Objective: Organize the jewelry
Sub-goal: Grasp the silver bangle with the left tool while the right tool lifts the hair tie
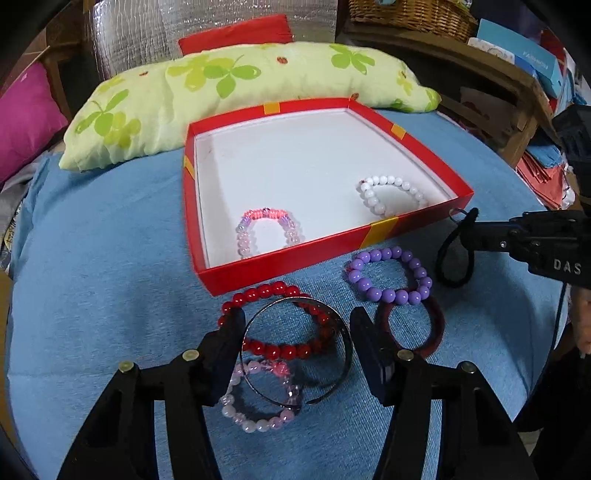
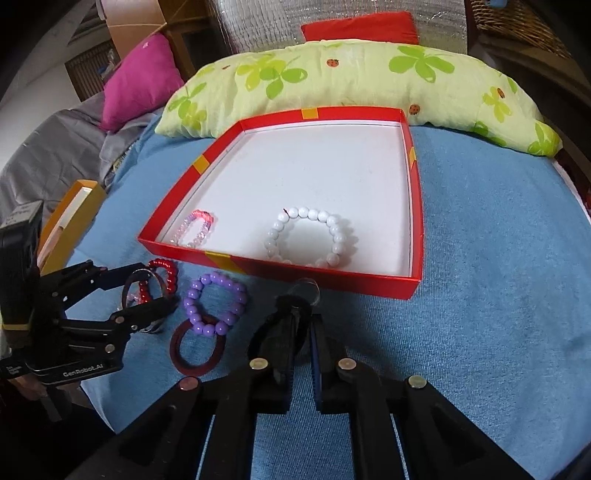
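Note:
A red box lid (image 1: 295, 254) (image 2: 280, 273) with a white inside holds a white bead bracelet (image 1: 388, 182) (image 2: 332, 229) and a pink bead bracelet (image 1: 247, 236) (image 2: 197, 230). In front of it on the blue cloth lie a red bead bracelet (image 1: 277, 290) (image 2: 168, 273), a silver bangle (image 1: 343, 339) (image 2: 127, 291), a pale pink bracelet (image 1: 255, 424), a purple bead bracelet (image 1: 384, 293) (image 2: 218, 306) and a dark red ring (image 1: 436, 325) (image 2: 195, 363). My left gripper (image 1: 297, 325) (image 2: 147, 284) is open around the bangle. My right gripper (image 2: 303, 321) (image 1: 471, 230) is shut on a black hair tie (image 1: 448, 266) (image 2: 284, 306).
A green clover-print pillow (image 1: 240, 85) (image 2: 369, 85) lies behind the box lid, with a red cushion (image 1: 236, 35) and a pink cushion (image 2: 140, 81) farther back. A yellow box (image 2: 70, 221) stands at the left edge. Shelves with a wicker basket (image 1: 410, 14) stand at the right.

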